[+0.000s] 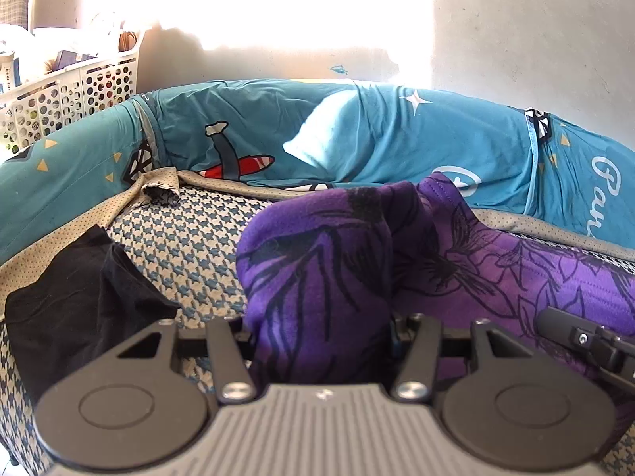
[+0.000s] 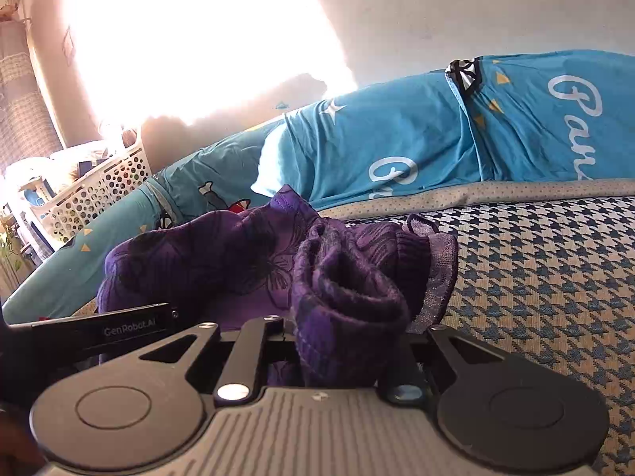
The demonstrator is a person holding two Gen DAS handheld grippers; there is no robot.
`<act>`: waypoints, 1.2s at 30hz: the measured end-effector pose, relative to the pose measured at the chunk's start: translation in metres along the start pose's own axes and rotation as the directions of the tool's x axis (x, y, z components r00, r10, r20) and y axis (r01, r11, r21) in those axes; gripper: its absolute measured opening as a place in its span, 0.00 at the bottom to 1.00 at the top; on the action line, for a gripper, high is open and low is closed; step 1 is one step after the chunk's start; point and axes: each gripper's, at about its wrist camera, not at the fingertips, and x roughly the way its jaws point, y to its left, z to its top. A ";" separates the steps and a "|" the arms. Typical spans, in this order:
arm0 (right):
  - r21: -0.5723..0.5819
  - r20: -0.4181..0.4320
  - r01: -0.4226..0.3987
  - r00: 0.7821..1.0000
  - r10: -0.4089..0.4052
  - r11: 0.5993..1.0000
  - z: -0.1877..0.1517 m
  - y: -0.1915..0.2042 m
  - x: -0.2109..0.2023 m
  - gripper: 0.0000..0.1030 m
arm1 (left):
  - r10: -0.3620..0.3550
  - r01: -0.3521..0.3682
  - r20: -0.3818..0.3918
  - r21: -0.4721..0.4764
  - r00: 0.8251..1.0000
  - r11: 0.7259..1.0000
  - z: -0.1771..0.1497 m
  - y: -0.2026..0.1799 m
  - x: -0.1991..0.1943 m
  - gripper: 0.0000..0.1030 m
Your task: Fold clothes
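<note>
Through the left wrist camera I see my left gripper [image 1: 321, 341] closed down on a bunched edge of the purple floral garment [image 1: 496, 269], which rises in a hump straight off the jaws and spreads rightward over the houndstooth bed cover [image 1: 178, 230]. A black garment [image 1: 79, 297] lies crumpled to the left, well apart from the grip. The other tool's finger pokes in at the right edge. I judge I am mid-fold, carrying an edge; whether this is a first or a later crease I cannot tell.

Through the right wrist camera my right gripper [image 2: 341, 341] is likewise pinched shut on a thick roll of the same purple cloth, hem and lace trim hanging beside it. The teal quilt [image 2: 397, 146] lies banked behind.

Next I would need both pinches travelling together, level, so the cloth lands flat.

The fingertips themselves are buried in fabric, the garment's outline is unreadable, and window glare washes out the far wall.
</note>
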 end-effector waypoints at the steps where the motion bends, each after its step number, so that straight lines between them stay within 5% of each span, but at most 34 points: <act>1: -0.007 0.004 -0.004 1.000 0.004 1.000 0.000 0.004 0.000 0.17 | 0.006 -0.006 0.008 0.005 1.000 1.000 0.000 0.003 -0.003 0.48; 15: -0.035 0.061 -0.108 0.992 0.110 0.993 0.002 0.100 0.017 0.17 | 0.155 -0.152 0.095 -0.035 0.983 0.988 0.011 0.091 -0.039 0.48; 30: -0.131 0.035 -0.257 0.964 0.264 0.957 0.000 0.233 0.082 0.17 | 0.386 -0.371 0.121 -0.128 0.914 0.920 0.039 0.225 -0.042 0.49; 36: -0.132 0.029 -0.275 0.959 0.280 0.953 -0.007 0.263 0.113 0.17 | 0.409 -0.391 0.102 -0.161 0.907 0.906 0.045 0.263 -0.027 0.49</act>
